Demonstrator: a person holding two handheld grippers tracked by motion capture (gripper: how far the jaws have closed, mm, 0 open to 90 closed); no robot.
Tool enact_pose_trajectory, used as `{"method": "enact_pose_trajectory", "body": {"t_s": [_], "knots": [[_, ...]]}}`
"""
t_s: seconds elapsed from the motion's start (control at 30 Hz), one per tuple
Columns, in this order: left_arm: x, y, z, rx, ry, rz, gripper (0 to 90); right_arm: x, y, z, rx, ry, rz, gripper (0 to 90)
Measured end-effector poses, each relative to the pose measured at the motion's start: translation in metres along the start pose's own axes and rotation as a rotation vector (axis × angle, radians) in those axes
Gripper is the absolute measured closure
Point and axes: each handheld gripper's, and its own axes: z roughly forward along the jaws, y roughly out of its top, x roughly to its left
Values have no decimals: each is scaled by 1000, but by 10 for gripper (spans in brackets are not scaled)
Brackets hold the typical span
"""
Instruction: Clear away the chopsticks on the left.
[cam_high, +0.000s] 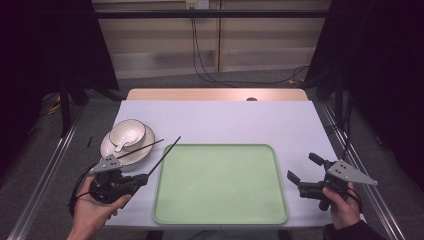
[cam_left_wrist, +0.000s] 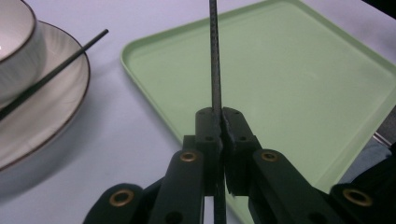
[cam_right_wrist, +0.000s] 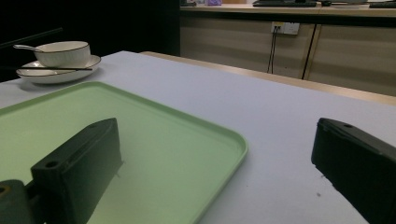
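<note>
1. Left gripper (cam_high: 142, 180) clamps one thin black chopstick (cam_high: 165, 156) near its end, tip raised over the pale green plastic tray (cam_high: 220, 220), likely for placing there.
2. Second black chopstick (cam_high: 142, 147) rests across the white plate (cam_high: 109, 150).
3. Right gripper (cam_high: 302, 173) waits beside the tray, jaws apart, empty.

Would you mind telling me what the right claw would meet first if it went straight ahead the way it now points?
Most likely the green tray: the right claw, open, points at its near edge across bare table, though depth is hard to judge.
</note>
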Motion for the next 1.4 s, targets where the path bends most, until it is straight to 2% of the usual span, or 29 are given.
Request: {"method": "enact_pose_trajectory", "body": {"t_s": [0.03,0.13,0.27,0.3,0.37,0.43,0.47,0.6,0.63,0.77,0.83,0.93,0.97,1.03,1.1,1.2,1.33,1.4], "knots": [[0,0,0,0,0,0,861,0,0,0,0,1,0,13],[-4,0,11,-3,15,-54,861,0,0,0,-2,-1,1,13],[-5,0,18,-1,36,-75,861,0,0,0,0,-3,0,13],[-7,0,22,-3,60,-94,861,0,0,0,-3,-1,0,13],[-8,0,25,-2,69,-108,861,0,0,1,-5,-3,-5,14],[-9,-1,32,13,83,-129,860,0,0,1,-3,-1,-6,14],[-11,-2,38,30,110,-141,860,0,0,1,-1,-2,-7,14],[-16,0,49,45,138,-134,859,0,0,1,-1,-1,-9,14],[-17,2,54,54,138,-157,860,0,0,1,-2,-6,-9,14],[-23,5,63,67,177,-168,860,0,0,1,0,-4,-8,14],[-26,4,67,70,215,-204,860,0,0,1,-1,1,-6,14],[-25,1,73,98,240,-254,860,0,-1,1,5,-3,-5,16],[-25,1,73,98,240,-254,860,0,-1,1,4,-4,-8,16],[-23,-2,77,109,258,-286,860,0,0,1,2,-6,-10,16],[-23,-3,79,114,260,-291,859,0,-1,1,4,-5,-7,16],[-20,-7,85,161,248,-294,857,1,-1,2,6,0,-2,16],[-21,-8,86,158,270,-298,857,1,-1,2,7,1,-3,16],[-20,-9,88,174,259,-302,856,0,-1,2,6,1,-3,16]]}}
